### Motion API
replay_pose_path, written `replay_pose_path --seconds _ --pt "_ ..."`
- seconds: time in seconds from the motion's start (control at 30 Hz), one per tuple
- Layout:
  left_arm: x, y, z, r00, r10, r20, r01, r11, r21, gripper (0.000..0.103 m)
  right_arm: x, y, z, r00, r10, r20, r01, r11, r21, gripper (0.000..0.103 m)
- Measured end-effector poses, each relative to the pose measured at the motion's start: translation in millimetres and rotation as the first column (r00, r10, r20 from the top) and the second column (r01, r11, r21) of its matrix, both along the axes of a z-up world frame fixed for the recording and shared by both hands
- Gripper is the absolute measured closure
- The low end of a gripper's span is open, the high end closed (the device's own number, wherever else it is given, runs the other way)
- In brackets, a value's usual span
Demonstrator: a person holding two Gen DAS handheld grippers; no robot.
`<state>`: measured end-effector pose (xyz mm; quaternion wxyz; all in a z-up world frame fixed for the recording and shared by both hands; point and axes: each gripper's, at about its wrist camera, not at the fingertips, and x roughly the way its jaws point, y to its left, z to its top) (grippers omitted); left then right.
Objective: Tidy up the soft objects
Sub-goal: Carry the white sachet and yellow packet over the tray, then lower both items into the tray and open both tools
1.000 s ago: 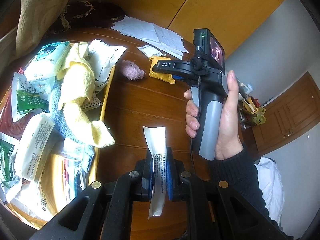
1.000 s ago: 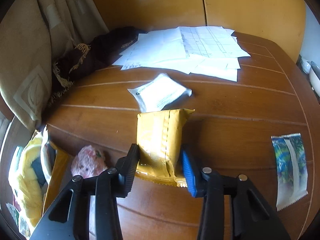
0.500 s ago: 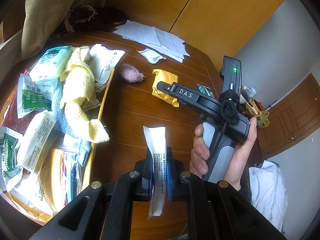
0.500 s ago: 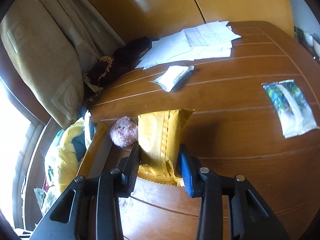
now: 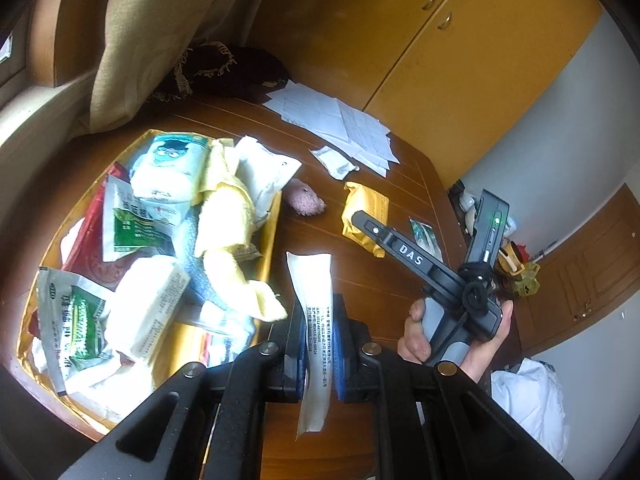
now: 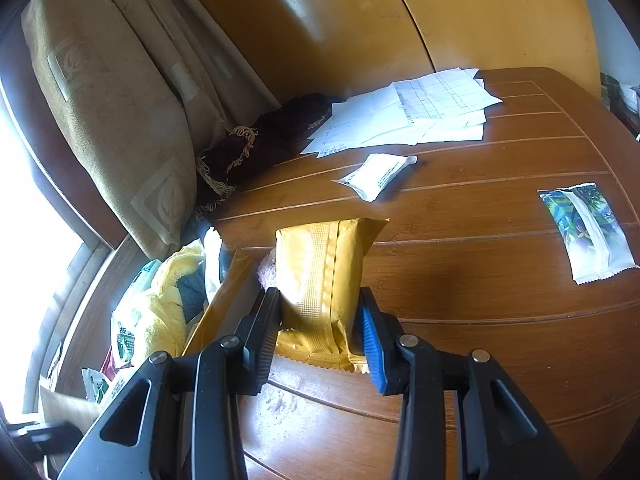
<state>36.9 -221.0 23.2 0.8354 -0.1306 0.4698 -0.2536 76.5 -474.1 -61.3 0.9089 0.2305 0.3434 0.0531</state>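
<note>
My left gripper (image 5: 318, 320) is shut on a flat white printed packet (image 5: 314, 280) that stands upright between its pads, beside the gold box (image 5: 270, 240). The box is heaped with medicine packets, a yellow cloth (image 5: 228, 216) and a tissue pack. My right gripper (image 6: 320, 312) is shut on a puffy yellow packet (image 6: 324, 268), just right of the gold box's wall (image 6: 216, 304). A pink plush ball (image 6: 267, 270) peeks out behind that packet. In the left wrist view a hand holds the right gripper (image 5: 360, 220) at the yellow packet (image 5: 370, 204), with the plush ball (image 5: 306, 202) to its left.
On the wooden table lie a small white sachet (image 6: 376, 174), a blue-green packet (image 6: 588, 232) and loose papers (image 6: 420, 116). A dark fringed cloth (image 6: 280, 132) and a curtain (image 6: 120, 120) are at the back left. Yellow cabinets stand behind.
My right gripper swung left with the yellow packet, bringing the gold box and plush ball closer. My left gripper rose and pulled back, so more of the box shows. Both grips are unchanged.
</note>
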Motion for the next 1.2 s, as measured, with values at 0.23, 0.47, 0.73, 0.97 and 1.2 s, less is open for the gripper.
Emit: replay_pose_path --seconds 0.23,0.47,0.73,0.97,1.2 --pt "14.9 58.3 14.7 0.993 0.116 0.035 -0.115 0.993 -0.026 0.094 -8.6 9.0 9.1 0.998 0.035 0.057 -0.036 0.999 0.015 0.066" --pt "30.8 100.9 5.3 0.986 0.168 0.001 -0.168 0.983 -0.079 0.094 -31.8 76.7 45.4 0.964 0.228 0.134 -0.231 0.973 0.004 0.066" --pt "53.6 121.2 -21.3 0.986 0.141 -0.09 -0.154 0.974 -0.163 0.094 -26.1 152.6 57.9 0.914 0.398 0.076 -0.397 0.917 -0.038 0.066" --pt "61.9 130.4 -39.1 0.976 0.206 -0.066 -0.213 0.971 -0.109 0.084 -17.6 184.8 44.5 0.905 0.426 -0.014 -0.426 0.904 -0.04 0.064" --pt "49.0 114.3 -41.9 0.982 0.184 0.032 -0.184 0.983 0.005 0.052 -19.4 176.5 44.5 0.928 0.374 0.0 -0.374 0.928 0.001 0.055"
